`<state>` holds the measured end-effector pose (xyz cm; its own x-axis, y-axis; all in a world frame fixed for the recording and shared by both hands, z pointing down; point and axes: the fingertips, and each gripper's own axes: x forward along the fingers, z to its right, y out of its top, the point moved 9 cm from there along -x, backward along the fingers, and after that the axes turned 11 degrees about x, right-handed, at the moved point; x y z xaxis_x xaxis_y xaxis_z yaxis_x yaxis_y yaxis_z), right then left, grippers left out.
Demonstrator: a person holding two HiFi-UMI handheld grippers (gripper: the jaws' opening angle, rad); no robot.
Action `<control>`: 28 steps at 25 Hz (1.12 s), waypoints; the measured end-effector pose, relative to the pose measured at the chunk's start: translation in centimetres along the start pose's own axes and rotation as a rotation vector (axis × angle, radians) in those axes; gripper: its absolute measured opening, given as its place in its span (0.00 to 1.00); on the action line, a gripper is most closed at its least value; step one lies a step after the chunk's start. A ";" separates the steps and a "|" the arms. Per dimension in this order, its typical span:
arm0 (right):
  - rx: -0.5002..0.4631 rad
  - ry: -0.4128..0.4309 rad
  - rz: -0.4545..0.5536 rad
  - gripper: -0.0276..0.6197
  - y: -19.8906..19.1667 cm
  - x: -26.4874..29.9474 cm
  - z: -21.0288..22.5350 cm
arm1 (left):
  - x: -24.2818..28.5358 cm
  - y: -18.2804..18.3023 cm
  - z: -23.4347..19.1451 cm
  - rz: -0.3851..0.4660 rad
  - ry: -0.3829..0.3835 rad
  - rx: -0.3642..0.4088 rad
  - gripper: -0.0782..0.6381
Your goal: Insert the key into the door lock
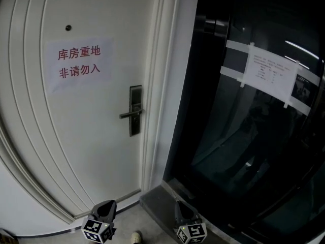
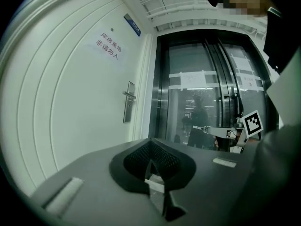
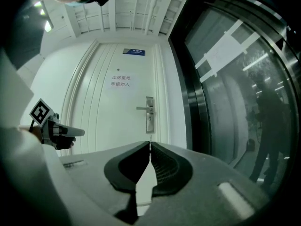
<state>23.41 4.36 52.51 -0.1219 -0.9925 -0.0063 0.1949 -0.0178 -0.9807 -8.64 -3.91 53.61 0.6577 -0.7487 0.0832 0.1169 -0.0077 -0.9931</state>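
A white door carries a steel lock plate with a lever handle; the plate also shows in the right gripper view and the left gripper view. My right gripper is shut on the key, and only a thin metal sliver of it pokes out past the tips. It points level at the lock from well back. My left gripper is shut with nothing in it and is aimed at the glass beside the door. Both sit at the bottom of the head view, left gripper and right gripper, short of the door.
A paper sign with red characters hangs on the door. To the right of the white door frame stands a dark glass door with a taped notice. A shoe tip shows between the grippers.
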 end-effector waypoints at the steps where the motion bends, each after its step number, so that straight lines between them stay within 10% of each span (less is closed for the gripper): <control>1: -0.004 -0.005 0.001 0.06 0.1 0.9 0.4 | 0.9 0.1 -0.5 -0.001 -0.007 0.001 0.11; 28: -0.122 -0.010 0.044 0.06 3.2 22.7 3.1 | 17.7 2.0 -15.0 0.029 -0.042 0.022 0.11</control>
<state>24.26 -18.56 49.80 -0.1062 -0.9932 -0.0480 0.0800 0.0396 -0.9960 -7.93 -27.18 51.89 0.6916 -0.7199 0.0579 0.1134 0.0290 -0.9931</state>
